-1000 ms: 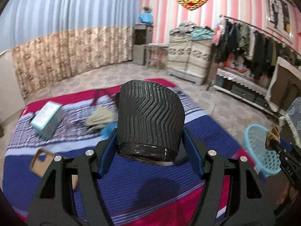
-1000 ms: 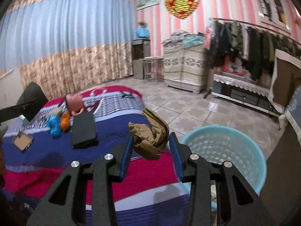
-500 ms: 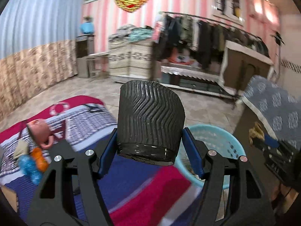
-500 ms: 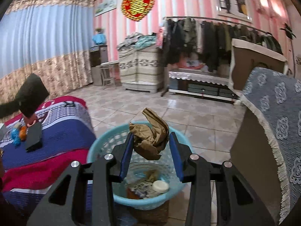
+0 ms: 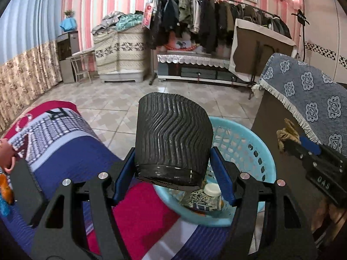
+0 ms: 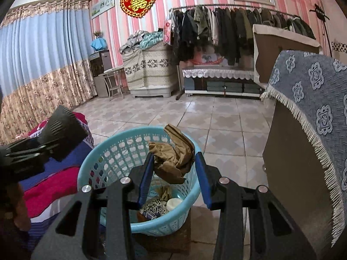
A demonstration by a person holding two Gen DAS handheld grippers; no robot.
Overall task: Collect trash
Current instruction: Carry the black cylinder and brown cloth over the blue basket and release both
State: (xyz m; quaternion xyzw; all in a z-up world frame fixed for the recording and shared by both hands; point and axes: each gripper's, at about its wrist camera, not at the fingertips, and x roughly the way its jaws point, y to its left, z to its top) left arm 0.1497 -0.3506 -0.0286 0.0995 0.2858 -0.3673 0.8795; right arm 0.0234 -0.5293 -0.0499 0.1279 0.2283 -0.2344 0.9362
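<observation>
A: Left wrist view: the left gripper (image 5: 173,169) stands fairly wide, its blue pads clamped on the base of a black ribbed cup (image 5: 173,138), held above the near rim of the basket (image 5: 243,138).

B: How will it handle?

A: It looks like a light, hollow paper cup. The ridges give grip, but the wall would probably buckle under a hard squeeze. Holding it low, by the stiffer base ring, seems right.

B: And the other hand?

A: The right gripper (image 6: 173,173) is nearly closed on a crumpled brown wad (image 6: 173,160), hanging over the basket mouth. It seems soft, weightless and springy, so any pinch across the bulk should hold, and it may cling to a pad on release.

B: What changed?

A: A second ago the cup hung over the blanket (image 5: 71,156) with the basket far to the right, and the wad was beside the basket, not over it. Both grips are unchanged.
</observation>
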